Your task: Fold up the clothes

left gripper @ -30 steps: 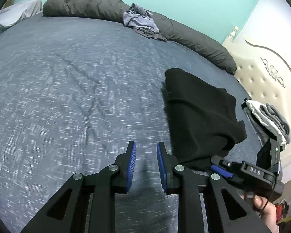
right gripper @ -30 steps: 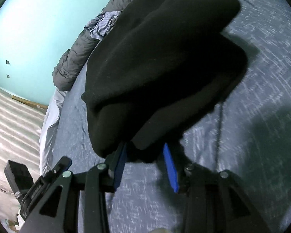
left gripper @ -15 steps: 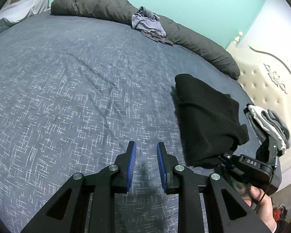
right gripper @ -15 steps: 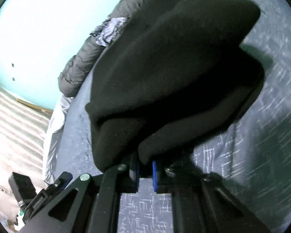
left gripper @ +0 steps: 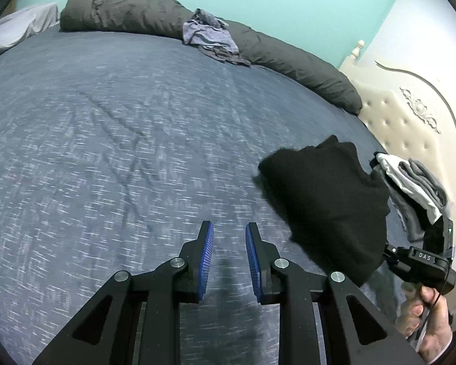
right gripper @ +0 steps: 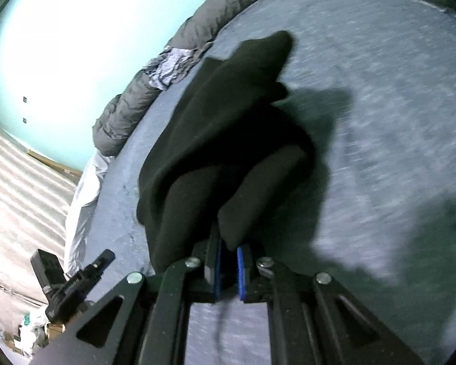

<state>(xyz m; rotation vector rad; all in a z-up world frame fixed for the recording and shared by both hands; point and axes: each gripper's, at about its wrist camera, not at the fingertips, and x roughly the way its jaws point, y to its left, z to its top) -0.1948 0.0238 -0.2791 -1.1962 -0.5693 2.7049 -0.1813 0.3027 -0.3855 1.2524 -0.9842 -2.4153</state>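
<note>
A folded black garment point(left gripper: 328, 200) hangs lifted off the blue bedspread point(left gripper: 106, 152), bunched and drooping. My right gripper point(right gripper: 228, 248) is shut on its near edge, and the black garment point(right gripper: 228, 140) fills the middle of the right wrist view. From the left wrist view the right gripper's body point(left gripper: 422, 261) shows at the right edge, held by a hand point(left gripper: 425, 313). My left gripper point(left gripper: 228, 237) hovers open over bare bedspread, holding nothing, to the left of the garment.
A dark grey duvet point(left gripper: 155, 9) lies rolled along the far edge of the bed with a crumpled grey-blue garment point(left gripper: 209, 33) on it. A pile of grey and white clothes point(left gripper: 410, 182) sits by the cream headboard point(left gripper: 410, 112). A white pillow point(left gripper: 24, 27) lies far left.
The right gripper closed on the black garment's edge and lifted it off the bed, carrying it rightward. The left gripper stayed open over the bedspread.
</note>
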